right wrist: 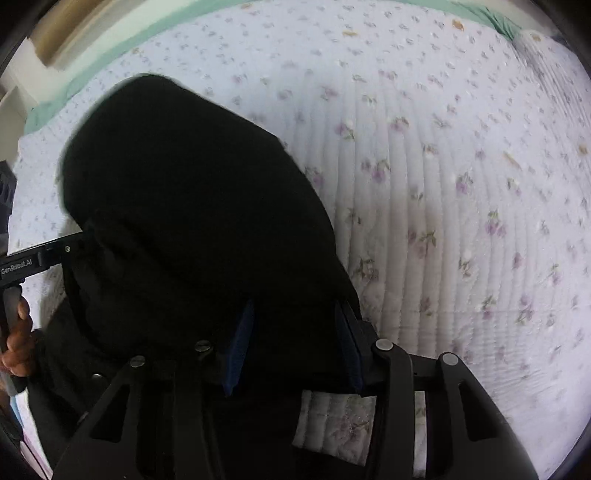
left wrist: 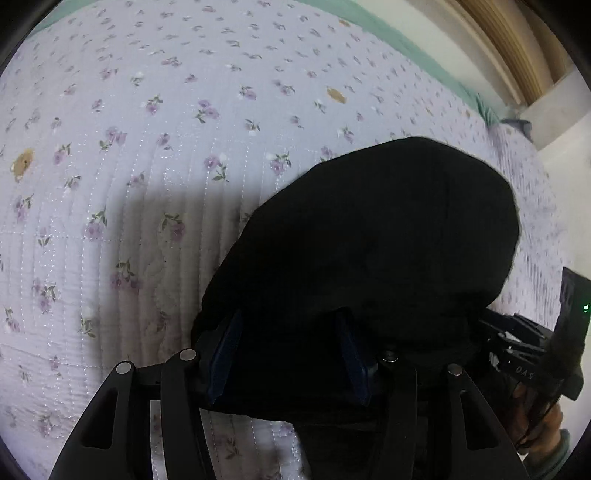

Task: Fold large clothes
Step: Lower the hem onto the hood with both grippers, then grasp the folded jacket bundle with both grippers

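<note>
A black garment lies bunched in a rounded heap on a floral quilt, dark enough that its folds are hard to read. My left gripper points steeply down at its near edge. The blue pads stand apart, with black cloth filling the gap and no visible pinch. In the right wrist view the same garment fills the left half. My right gripper stands over its near edge in the same way, pads apart with cloth between them. Each gripper shows at the other view's side edge.
The lilac quilt with purple flowers spreads wide on both sides. A green sheet borders its far edge, with a wooden frame and pale wall behind. A person's hand holds the other gripper's handle.
</note>
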`<act>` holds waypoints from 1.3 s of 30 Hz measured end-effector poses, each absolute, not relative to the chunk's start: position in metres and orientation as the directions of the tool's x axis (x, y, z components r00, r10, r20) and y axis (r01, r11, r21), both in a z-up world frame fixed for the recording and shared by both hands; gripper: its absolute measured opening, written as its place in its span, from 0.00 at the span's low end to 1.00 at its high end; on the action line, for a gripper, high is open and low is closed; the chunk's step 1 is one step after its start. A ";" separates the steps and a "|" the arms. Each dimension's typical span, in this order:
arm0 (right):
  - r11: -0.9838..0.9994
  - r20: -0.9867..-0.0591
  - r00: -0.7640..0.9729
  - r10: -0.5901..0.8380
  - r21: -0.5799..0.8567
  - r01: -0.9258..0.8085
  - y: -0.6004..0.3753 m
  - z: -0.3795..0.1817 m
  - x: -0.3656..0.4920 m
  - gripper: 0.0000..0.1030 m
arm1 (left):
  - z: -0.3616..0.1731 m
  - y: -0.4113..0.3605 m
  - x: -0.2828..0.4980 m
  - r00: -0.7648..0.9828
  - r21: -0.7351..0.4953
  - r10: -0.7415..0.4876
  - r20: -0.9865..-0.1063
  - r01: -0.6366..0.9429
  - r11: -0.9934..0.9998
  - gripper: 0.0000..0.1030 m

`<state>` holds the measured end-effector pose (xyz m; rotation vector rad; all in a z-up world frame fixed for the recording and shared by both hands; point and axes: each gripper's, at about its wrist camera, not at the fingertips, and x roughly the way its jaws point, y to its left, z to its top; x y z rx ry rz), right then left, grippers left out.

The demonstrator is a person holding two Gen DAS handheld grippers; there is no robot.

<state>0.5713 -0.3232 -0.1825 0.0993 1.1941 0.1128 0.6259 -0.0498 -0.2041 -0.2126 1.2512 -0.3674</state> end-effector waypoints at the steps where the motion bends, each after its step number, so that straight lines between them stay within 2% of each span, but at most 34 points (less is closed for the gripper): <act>1: 0.992 -0.926 0.356 0.129 0.126 -0.031 -0.323 -0.180 0.573 0.45 | -0.199 -0.051 0.626 0.270 -0.335 -0.367 -0.890 0.158 0.929 0.52; 6: 0.988 -0.926 0.348 0.148 0.128 -0.081 -0.321 -0.164 0.581 0.47 | -0.167 -0.052 0.612 0.323 -0.269 -0.343 -0.882 0.252 0.930 0.52; 9: 0.966 -0.877 0.405 0.259 0.222 -0.136 -0.328 -0.130 0.575 0.47 | -0.124 -0.031 0.609 0.396 -0.338 -0.432 -0.810 0.286 0.897 0.53; 11: 0.961 -0.855 0.440 0.276 0.229 -0.158 -0.331 -0.111 0.578 0.49 | -0.102 -0.022 0.616 0.420 -0.381 -0.478 -0.771 0.296 0.876 0.53; 14: 0.964 -0.841 0.475 0.258 0.189 -0.189 -0.330 -0.092 0.600 0.65 | -0.086 -0.025 0.641 0.429 -0.394 -0.498 -0.753 0.312 0.864 0.69; 16: 0.964 -0.845 0.474 0.247 0.167 -0.206 -0.328 -0.091 0.620 0.67 | -0.093 -0.028 0.662 0.398 -0.389 -0.491 -0.775 0.311 0.867 0.69; 19: 0.958 -0.856 0.443 0.265 0.183 -0.220 -0.330 -0.105 0.647 0.67 | -0.125 -0.032 0.693 0.250 -0.486 -0.556 -0.793 0.292 0.824 0.69; 24: 0.932 -0.871 0.341 0.353 0.296 -0.210 -0.324 -0.140 0.678 0.67 | -0.173 -0.043 0.699 0.090 -0.538 -0.578 -0.811 0.272 0.798 0.69; 27: 0.914 -0.871 0.291 0.395 0.342 -0.217 -0.310 -0.160 0.684 0.70 | -0.182 -0.050 0.695 0.088 -0.542 -0.586 -0.806 0.290 0.789 0.67; 28: 0.910 -0.870 0.287 0.401 0.344 -0.230 -0.305 -0.161 0.682 0.67 | -0.180 -0.051 0.691 0.105 -0.532 -0.583 -0.806 0.304 0.790 0.62; 29: 0.905 -0.867 0.286 0.408 0.343 -0.252 -0.302 -0.161 0.680 0.46 | -0.176 -0.052 0.684 0.123 -0.522 -0.583 -0.803 0.325 0.788 0.43; 30: 0.902 -0.865 0.287 0.411 0.339 -0.268 -0.297 -0.163 0.679 0.28 | -0.170 -0.051 0.677 0.135 -0.520 -0.589 -0.797 0.345 0.781 0.30; 33: 0.895 -0.847 0.341 0.409 0.298 -0.332 -0.287 -0.142 0.654 0.20 | -0.146 -0.044 0.657 0.183 -0.510 -0.607 -0.773 0.388 0.767 0.23; 39: 0.889 -0.797 0.460 0.392 0.199 -0.412 -0.265 -0.074 0.579 0.18 | -0.070 -0.031 0.576 0.282 -0.453 -0.629 -0.724 0.493 0.743 0.21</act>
